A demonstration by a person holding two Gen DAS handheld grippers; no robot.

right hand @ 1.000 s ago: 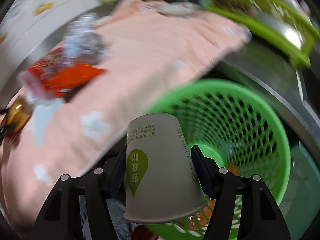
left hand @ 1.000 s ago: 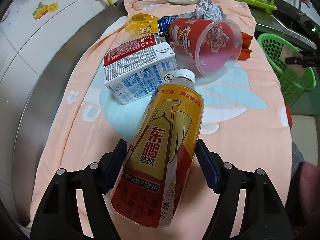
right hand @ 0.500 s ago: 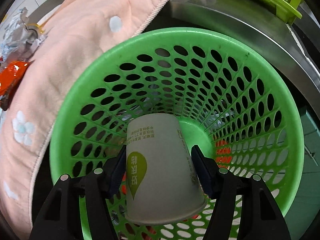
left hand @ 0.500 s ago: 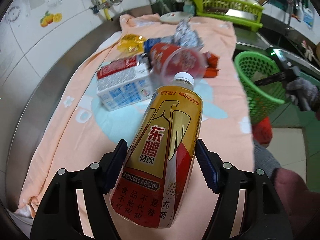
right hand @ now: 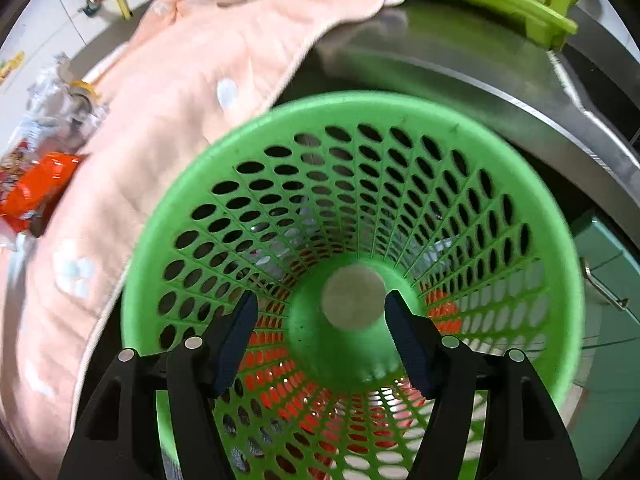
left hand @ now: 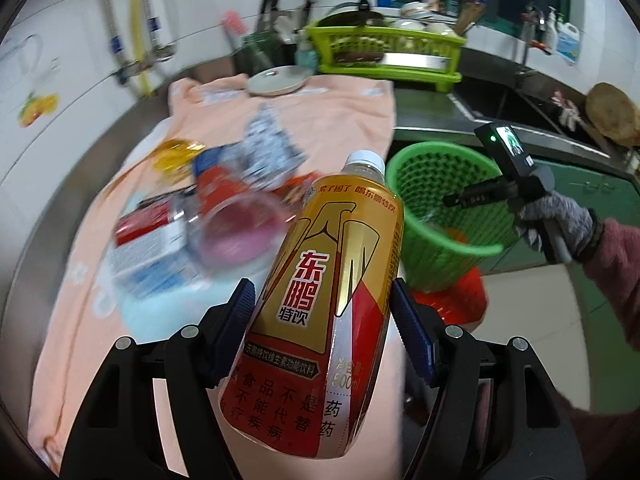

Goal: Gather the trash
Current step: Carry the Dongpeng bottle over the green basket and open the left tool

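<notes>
Gripping the yellow drink bottle (left hand: 324,320) at centre frame, the left claw (left hand: 322,330) is clenching both pads on its sides; the bottle's long axis is running up the frame, white cap tilted toward the green basket (left hand: 444,216) at right, nearer than before. Hanging over the basket (right hand: 552,280), the right claw (right hand: 318,332) is spread and empty, its jaws having just been opening; the paper cup (right hand: 352,296), released, is lying deep inside.

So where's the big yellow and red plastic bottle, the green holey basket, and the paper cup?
Yellow and red plastic bottle (left hand: 320,300): left wrist view, label.
Green holey basket (right hand: 532,208): right wrist view, inner wall.
Paper cup (right hand: 354,296): right wrist view, round base.
</notes>
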